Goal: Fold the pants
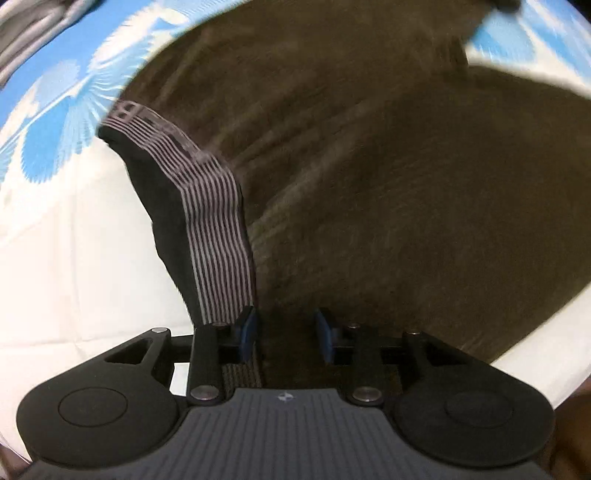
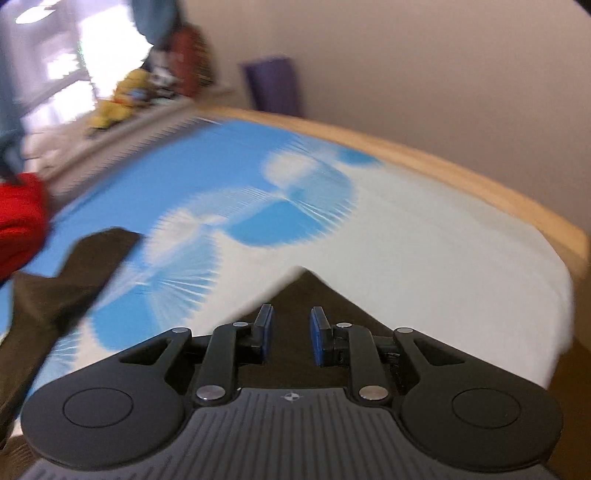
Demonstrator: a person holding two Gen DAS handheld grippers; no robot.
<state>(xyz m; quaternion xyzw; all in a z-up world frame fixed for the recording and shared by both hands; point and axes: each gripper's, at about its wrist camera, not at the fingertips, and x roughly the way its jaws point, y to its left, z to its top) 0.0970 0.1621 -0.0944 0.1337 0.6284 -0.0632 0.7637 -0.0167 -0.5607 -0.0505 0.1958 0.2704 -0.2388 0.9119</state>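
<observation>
Dark brown pants point(image 1: 369, 177) lie spread on a blue and white bed sheet point(image 1: 66, 221). Their striped elastic waistband point(image 1: 218, 229) rises from the bed to my left gripper point(image 1: 285, 338), beside the left blue pad. The jaws stand apart with brown fabric between them; no pinch shows. In the right wrist view my right gripper point(image 2: 291, 336) has its jaws apart over a pointed corner of the pants point(image 2: 306, 295). Another part of the pants point(image 2: 62, 288) lies at the left. The view is blurred by motion.
The sheet point(image 2: 406, 251) covers a bed with a tan wooden edge point(image 2: 480, 184). A red cloth point(image 2: 18, 221) is at the far left. A purple object point(image 2: 273, 85) and clutter stand by the wall. Grey cloth point(image 1: 33, 29) lies top left.
</observation>
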